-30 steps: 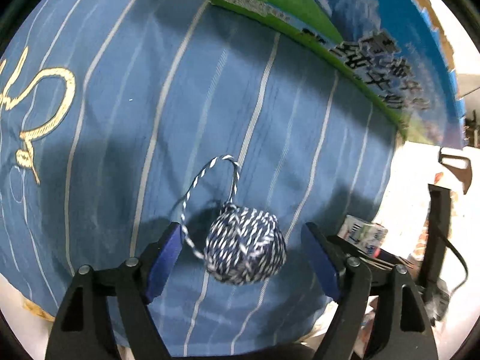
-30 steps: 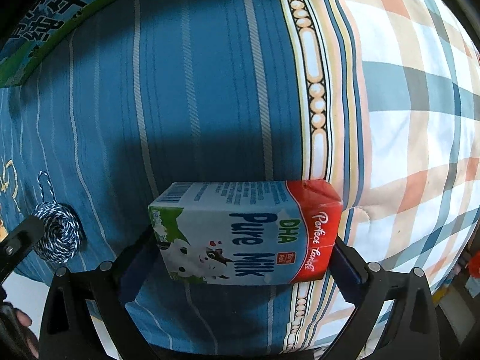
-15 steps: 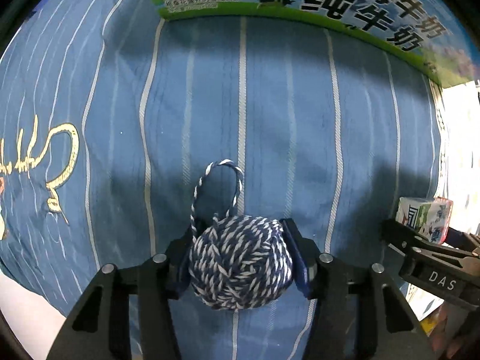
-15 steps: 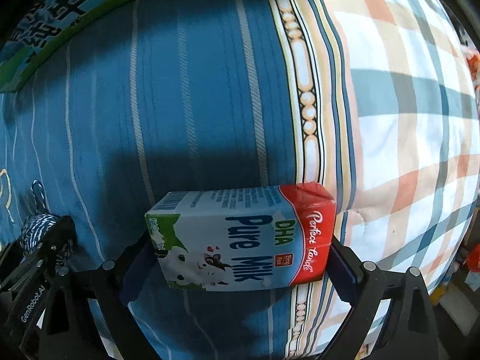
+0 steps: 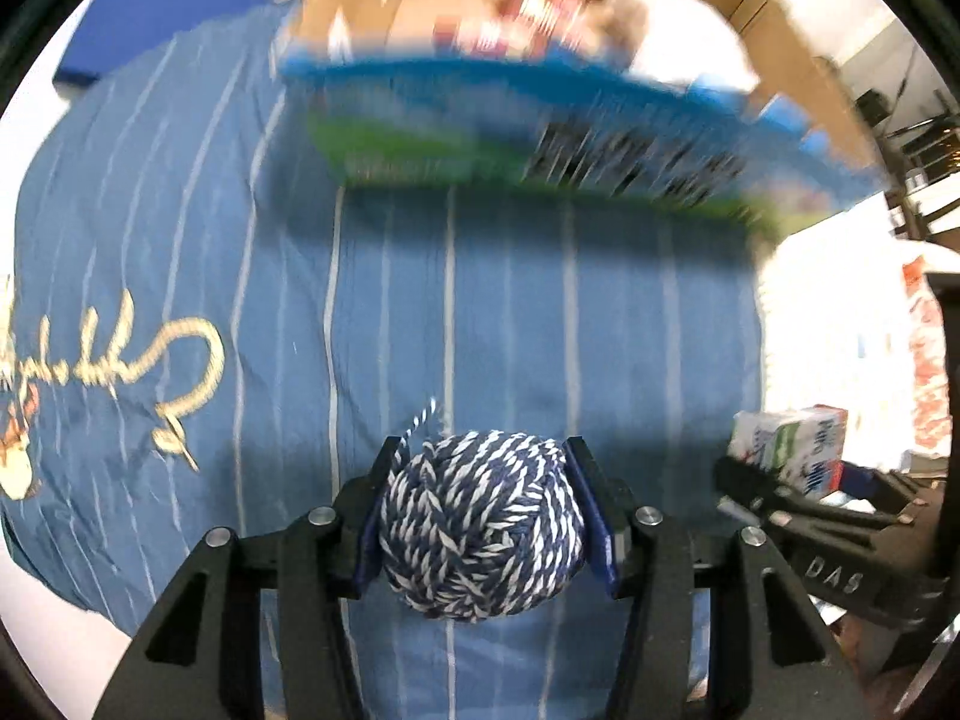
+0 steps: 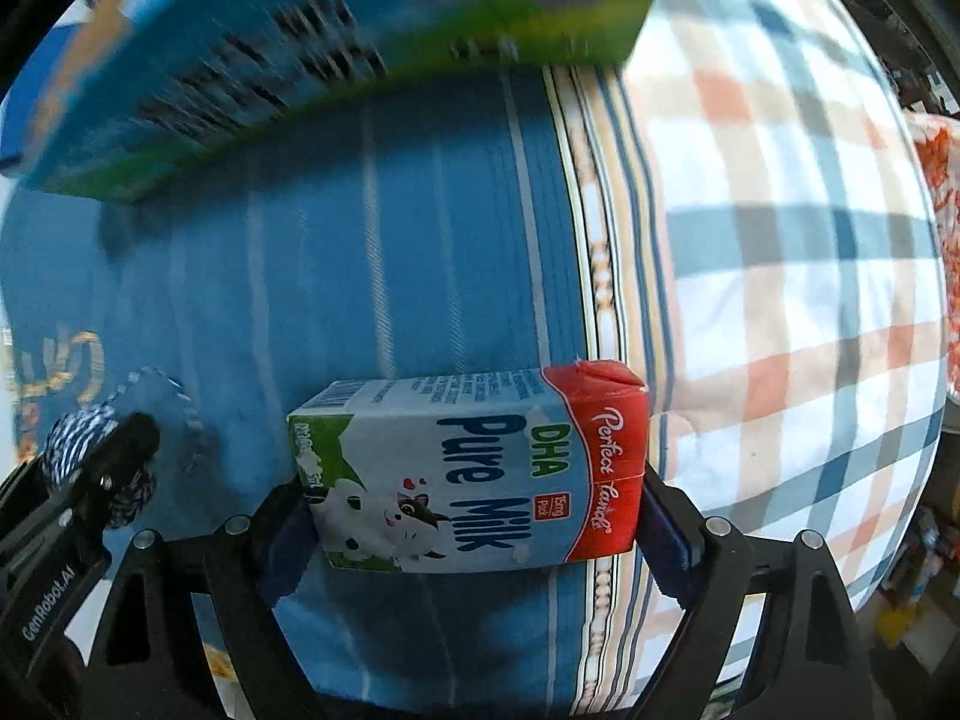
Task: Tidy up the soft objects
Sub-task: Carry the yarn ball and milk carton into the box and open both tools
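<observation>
The left gripper (image 5: 483, 516) has its fingers clamped on a round ball of navy-and-white twisted yarn (image 5: 483, 525), held above a blue, white-striped bedcover (image 5: 510, 312). The right gripper (image 6: 474, 510), whose fingers have just been closing, grips a small blue, white and red milk carton (image 6: 474, 471) by its ends. Beyond, a large blue-and-green printed cardboard box (image 5: 540, 132) is blurred, its lettering unreadable and its contents hard to make out.

On the milk carton (image 6: 474, 474) in my right wrist view I read "Perfect Land", "DHA", "Pure Milk" and a small "15mg Pack" badge. The left gripper (image 6: 90, 480) body reads "GenRobot.AI", and the right gripper (image 5: 798, 480) carries "DAS". Print on the big blue-green box (image 5: 540, 138) is too blurred for me.
</observation>
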Demonstrator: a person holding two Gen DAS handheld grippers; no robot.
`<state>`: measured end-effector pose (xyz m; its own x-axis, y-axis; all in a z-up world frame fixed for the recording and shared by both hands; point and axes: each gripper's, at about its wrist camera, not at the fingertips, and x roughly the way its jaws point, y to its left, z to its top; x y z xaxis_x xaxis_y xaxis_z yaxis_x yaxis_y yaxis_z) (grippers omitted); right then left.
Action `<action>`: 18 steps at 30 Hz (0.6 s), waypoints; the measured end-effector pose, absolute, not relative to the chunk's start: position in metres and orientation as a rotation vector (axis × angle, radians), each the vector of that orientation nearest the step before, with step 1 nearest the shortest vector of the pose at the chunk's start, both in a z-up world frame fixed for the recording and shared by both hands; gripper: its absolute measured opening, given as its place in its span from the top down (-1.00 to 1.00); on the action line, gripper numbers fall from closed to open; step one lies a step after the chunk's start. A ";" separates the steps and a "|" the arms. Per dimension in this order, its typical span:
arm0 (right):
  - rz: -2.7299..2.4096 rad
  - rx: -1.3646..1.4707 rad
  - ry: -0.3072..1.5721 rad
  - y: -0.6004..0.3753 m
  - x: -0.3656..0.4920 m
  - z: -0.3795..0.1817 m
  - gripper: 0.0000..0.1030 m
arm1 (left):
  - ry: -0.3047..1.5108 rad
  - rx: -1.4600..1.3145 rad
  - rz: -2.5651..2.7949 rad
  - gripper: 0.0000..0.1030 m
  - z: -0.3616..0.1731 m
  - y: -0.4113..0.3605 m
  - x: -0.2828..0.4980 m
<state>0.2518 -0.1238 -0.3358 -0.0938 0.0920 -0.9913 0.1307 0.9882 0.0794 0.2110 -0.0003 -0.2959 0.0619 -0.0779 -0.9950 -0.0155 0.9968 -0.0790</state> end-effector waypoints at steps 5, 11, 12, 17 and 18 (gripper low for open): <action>0.027 0.238 1.555 -0.138 0.267 -0.264 -0.77 | 1.383 -0.099 -0.111 0.04 -0.224 -0.004 0.233; 0.051 0.311 1.439 -0.155 0.318 -0.194 -0.77 | 1.282 -0.103 -0.147 0.04 -0.168 -0.001 0.289; 0.040 0.323 1.426 -0.158 0.329 -0.188 -0.77 | 1.264 -0.093 -0.143 0.03 -0.160 0.000 0.303; -0.013 0.492 1.450 -0.176 0.388 -0.195 -0.77 | 1.267 -0.071 -0.124 0.03 -0.164 0.011 0.362; -0.034 0.534 1.464 -0.178 0.399 -0.202 -0.77 | 1.278 -0.063 -0.118 0.03 -0.170 0.014 0.373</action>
